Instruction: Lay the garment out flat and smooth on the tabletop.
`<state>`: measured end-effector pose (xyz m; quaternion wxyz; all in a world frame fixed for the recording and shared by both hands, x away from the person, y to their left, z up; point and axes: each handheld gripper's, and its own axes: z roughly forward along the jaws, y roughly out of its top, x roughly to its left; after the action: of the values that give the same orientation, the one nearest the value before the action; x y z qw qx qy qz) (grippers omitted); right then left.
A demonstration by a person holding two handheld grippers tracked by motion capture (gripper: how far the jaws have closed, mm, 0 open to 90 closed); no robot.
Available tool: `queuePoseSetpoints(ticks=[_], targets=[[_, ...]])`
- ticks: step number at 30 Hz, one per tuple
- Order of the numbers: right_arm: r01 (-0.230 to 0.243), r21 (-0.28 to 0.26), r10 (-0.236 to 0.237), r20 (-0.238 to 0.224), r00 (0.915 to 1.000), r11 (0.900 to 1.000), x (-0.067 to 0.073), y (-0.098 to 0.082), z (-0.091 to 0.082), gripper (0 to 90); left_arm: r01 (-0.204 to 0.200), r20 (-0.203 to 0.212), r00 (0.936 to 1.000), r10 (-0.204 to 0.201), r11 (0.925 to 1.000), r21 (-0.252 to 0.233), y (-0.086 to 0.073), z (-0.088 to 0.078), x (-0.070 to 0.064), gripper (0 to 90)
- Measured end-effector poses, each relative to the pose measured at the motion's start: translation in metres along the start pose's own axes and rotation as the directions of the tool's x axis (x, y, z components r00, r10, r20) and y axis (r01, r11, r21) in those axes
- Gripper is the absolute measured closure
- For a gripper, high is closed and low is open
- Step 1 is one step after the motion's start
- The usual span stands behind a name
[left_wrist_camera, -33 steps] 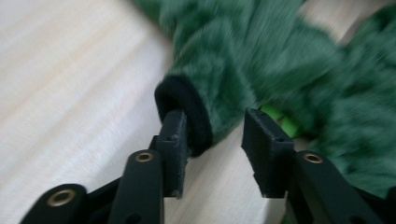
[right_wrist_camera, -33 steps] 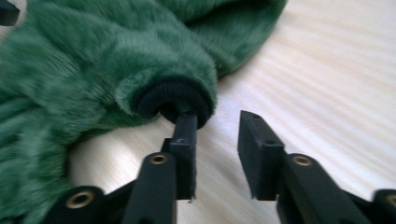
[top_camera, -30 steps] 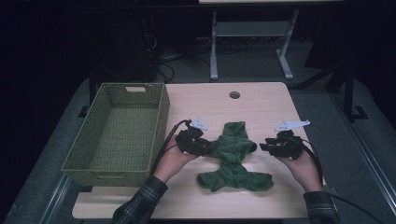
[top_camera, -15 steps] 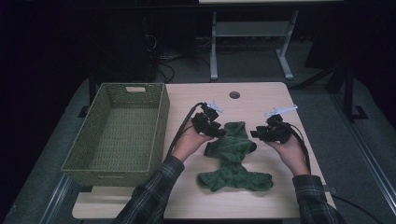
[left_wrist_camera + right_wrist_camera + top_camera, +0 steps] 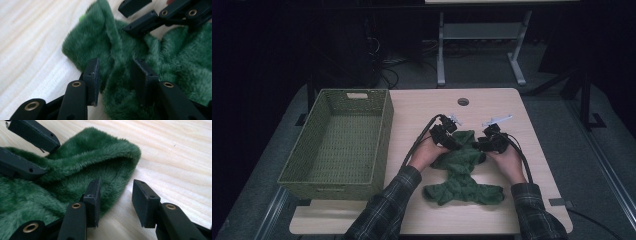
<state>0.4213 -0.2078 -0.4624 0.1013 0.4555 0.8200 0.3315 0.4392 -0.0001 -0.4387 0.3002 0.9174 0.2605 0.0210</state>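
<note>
A fuzzy dark green cloth (image 5: pixel 462 175) lies crumpled on the wooden table (image 5: pixel 502 105). Both hands rest at its far end. My left gripper (image 5: pixel 451 141) is low on the cloth's far left part; in the left gripper view its jaws (image 5: pixel 115 65) stand apart and straddle a raised fold of cloth (image 5: pixel 95 42) without visibly pinching it. My right gripper (image 5: pixel 477 145) sits at the far right corner; its jaws (image 5: pixel 115 186) are open, one finger (image 5: pixel 93 195) over the cloth's edge (image 5: pixel 100 162), bare wood between them. Each gripper view shows the other gripper's jaws close by.
A green woven basket (image 5: pixel 384 135) stands empty at the table's left side, close to the left forearm. A round hole (image 5: pixel 463 102) is in the tabletop beyond the grippers. Bare wood lies to the right of the cloth and at the far edge.
Both hands have moved away from the person and inward, from the cloth's sides to its far end, and have come lower. The grippers now sit close together.
</note>
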Motion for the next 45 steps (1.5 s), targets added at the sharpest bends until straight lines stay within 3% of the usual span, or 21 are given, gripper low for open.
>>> queuePoseSetpoints(ticks=[6,10,13,16,20,23,28,31,39,45], targets=[[0.031,0.014,-0.032,0.021,0.9993,0.999,0.005,0.0,0.003,58.9,-0.01,-0.008,0.9999,0.01,0.9989,0.045,-0.008,0.007,0.001,61.3],[0.074,0.018,-0.075,0.04,0.9964,0.997,0.011,0.0,0.004,70.8,-0.017,-0.019,0.9997,0.018,0.9989,0.044,-0.01,0.005,0.001,74.0],[0.062,0.027,-0.063,0.029,0.9976,0.998,0.011,0.0,0.004,83.8,-0.019,-0.03,0.9994,0.02,0.9996,0.021,-0.011,-0.001,0.002,81.4],[0.045,0.028,-0.045,0.01,0.9989,0.999,0.009,0.0,0.003,87.7,-0.018,-0.039,0.9991,0.018,0.9998,0.001,-0.013,-0.01,0.006,83.2],[0.035,0.015,-0.036,0.029,0.999,0.999,0.008,0.001,-0.001,88.5,0.003,-0.059,0.9982,-0.006,0.9988,-0.049,-0.017,-0.025,0.012,84.4],[0.033,-0.025,-0.033,0.037,0.9988,0.999,0.006,0.002,-0.01,88.5,0.036,-0.073,0.9964,-0.042,0.995,-0.093,-0.023,-0.037,0.019,85.3],[0.026,-0.088,-0.023,0.035,0.9991,0.996,0.006,0.004,-0.027,88.7,0.065,-0.096,0.9926,-0.074,0.9929,-0.1,-0.035,-0.042,0.028,86.8],[0.034,-0.094,-0.031,0.034,0.9989,0.995,0.005,0.003,-0.029,88.8,0.069,-0.119,0.9896,-0.081,0.9926,-0.1,-0.041,-0.039,0.031,86.9],[0.041,-0.036,-0.04,0.025,0.9989,0.999,0.002,-0.003,-0.015,88.9,0.107,-0.115,0.9865,-0.116,0.9913,-0.077,-0.055,-0.02,0.043,87.0],[0.055,-0.006,-0.055,0.024,0.9982,0.998,0.0,-0.006,-0.008,88.9,0.103,-0.125,0.9857,-0.113,0.991,-0.086,-0.056,-0.019,0.044,86.5]])
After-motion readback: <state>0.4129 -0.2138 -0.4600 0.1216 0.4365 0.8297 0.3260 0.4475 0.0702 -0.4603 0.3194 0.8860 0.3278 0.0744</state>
